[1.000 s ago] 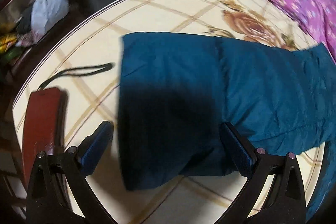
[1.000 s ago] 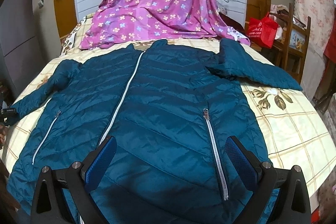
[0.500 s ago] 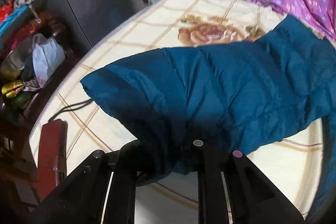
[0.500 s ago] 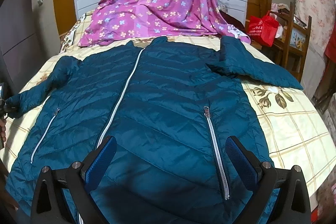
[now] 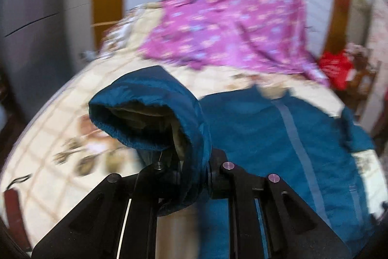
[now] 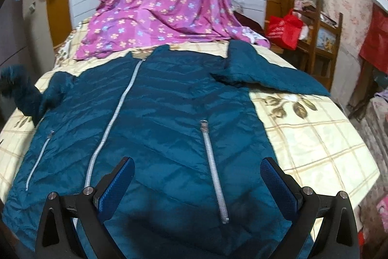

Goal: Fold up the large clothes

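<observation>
A bed (image 6: 315, 145) covered by a cream sheet with tan checks and brown flower prints fills both views. A purple flowered cloth (image 6: 160, 1) drapes from the white slatted wall down onto the bed's far end. In the right wrist view, upper right, a wooden chair (image 6: 325, 40) stands beside the bed with a red bag (image 6: 283, 28) on it; what the bag holds cannot be told. Lower left in the left wrist view, a dark red flat thing (image 5: 12, 208) with a black cord lies on the sheet.

The teal jacket (image 6: 155, 128) lies front-up across the middle of the bed, zip closed, one sleeve spread toward the right. The left gripper (image 5: 194, 174) has its jaws clamped tight on the cuff of the other sleeve (image 5: 155, 108), lifted off the sheet. The right gripper (image 6: 196, 183) hangs over the jacket's hem, jaws wide apart and gripping nothing
</observation>
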